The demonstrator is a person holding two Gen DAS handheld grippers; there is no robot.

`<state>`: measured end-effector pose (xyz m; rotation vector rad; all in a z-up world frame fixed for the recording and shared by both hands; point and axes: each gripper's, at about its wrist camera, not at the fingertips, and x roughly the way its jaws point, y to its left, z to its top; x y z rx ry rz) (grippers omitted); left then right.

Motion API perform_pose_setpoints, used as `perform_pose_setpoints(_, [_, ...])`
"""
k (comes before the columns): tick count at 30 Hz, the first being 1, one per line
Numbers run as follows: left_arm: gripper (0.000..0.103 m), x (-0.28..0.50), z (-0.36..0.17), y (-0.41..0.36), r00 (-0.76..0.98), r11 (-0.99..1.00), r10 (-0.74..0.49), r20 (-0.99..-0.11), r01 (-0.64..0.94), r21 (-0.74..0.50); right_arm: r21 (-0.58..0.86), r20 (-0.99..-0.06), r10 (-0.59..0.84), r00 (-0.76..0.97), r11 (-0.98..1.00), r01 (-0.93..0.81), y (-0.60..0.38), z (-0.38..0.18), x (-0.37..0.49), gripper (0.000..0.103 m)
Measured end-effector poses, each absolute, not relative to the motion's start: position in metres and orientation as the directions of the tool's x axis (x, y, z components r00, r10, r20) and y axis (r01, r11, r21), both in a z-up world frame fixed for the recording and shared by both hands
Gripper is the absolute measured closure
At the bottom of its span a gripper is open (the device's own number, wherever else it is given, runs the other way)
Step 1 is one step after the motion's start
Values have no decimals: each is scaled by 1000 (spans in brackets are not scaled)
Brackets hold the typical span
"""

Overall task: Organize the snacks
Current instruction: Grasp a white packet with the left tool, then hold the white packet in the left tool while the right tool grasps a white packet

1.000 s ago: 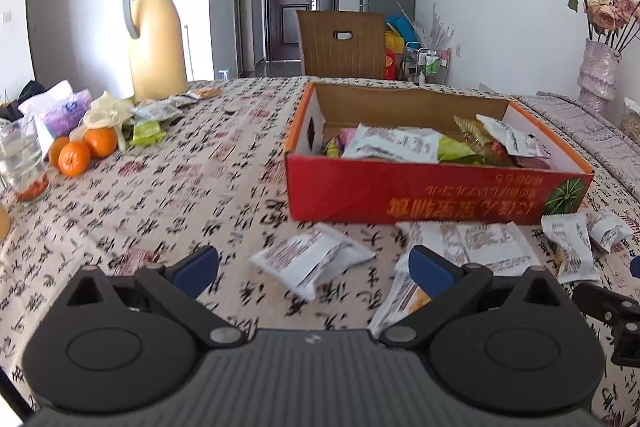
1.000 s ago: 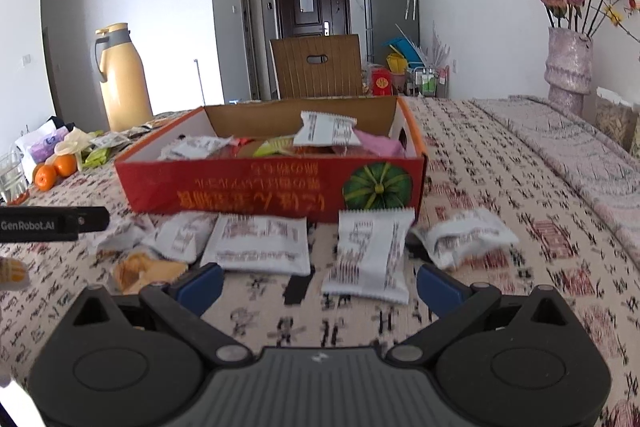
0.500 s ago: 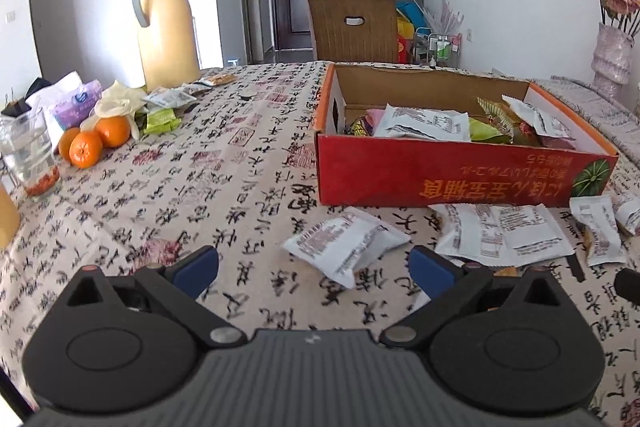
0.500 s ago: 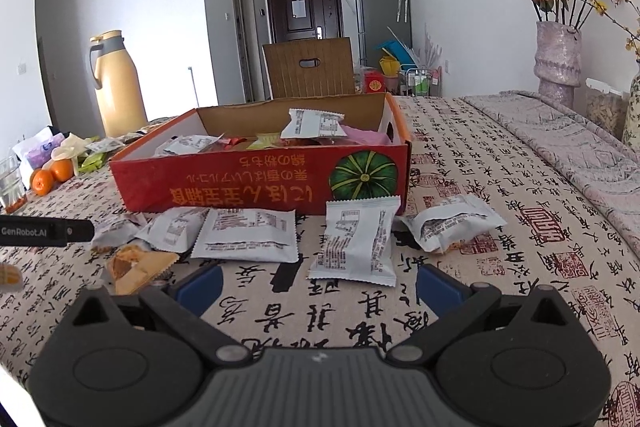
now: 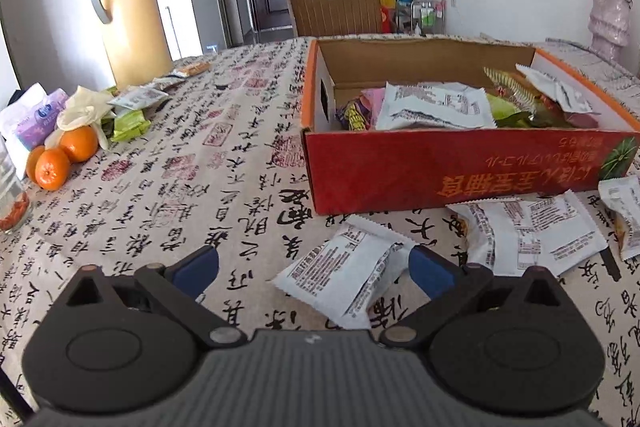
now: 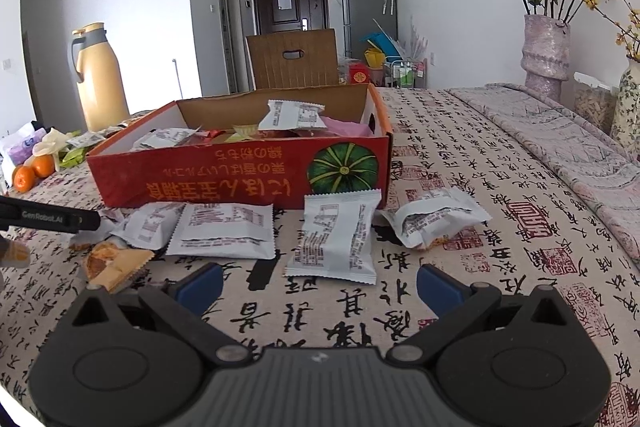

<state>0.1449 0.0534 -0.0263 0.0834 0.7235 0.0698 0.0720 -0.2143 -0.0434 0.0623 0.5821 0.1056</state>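
Note:
A red cardboard box (image 5: 448, 171) (image 6: 224, 175) holds several snack packets. More white snack packets lie on the tablecloth in front of it. My left gripper (image 5: 314, 269) is open and empty, just above and behind one white packet (image 5: 344, 273); another (image 5: 528, 235) lies to its right. My right gripper (image 6: 318, 285) is open and empty, just behind an upright white packet (image 6: 334, 237). Other packets (image 6: 226, 229) (image 6: 434, 221) lie either side, and an orange-brown snack (image 6: 114, 265) at the left.
A yellow thermos jug (image 5: 130, 19), oranges (image 5: 64, 157), tissues and small packets sit at the table's left. A vase of roses (image 6: 546, 51) stands at the right edge. A chair (image 6: 294, 59) is behind the table. The left gripper's body (image 6: 48, 217) shows at the right view's left edge.
Both grippers have drawn back and risen slightly from the box. The left view has shifted leftward, so the box and packets sit further right. Both stay open and empty.

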Motion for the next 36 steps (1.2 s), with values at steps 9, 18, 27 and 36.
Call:
perform_pose_setpoints(9, [5, 155, -31, 48, 735, 998, 33, -678, 7, 57, 91, -560, 119, 820, 992, -82, -213, -49, 76, 0])
perform_pose_setpoints(18, [46, 157, -36, 49, 715, 999, -21, -699, 45, 16, 96, -566, 116, 816, 993, -74, -214, -51, 78, 0])
perform_pose_setpoints(27, [61, 150, -32, 49, 728, 999, -32, -684, 52, 9, 96, -570, 109, 814, 993, -66, -215, -52, 79, 0])
perform_pose_setpoints(36, [61, 140, -23, 46, 761, 999, -20, -649, 39, 14, 96, -573, 113, 811, 993, -70, -215, -53, 78, 0])
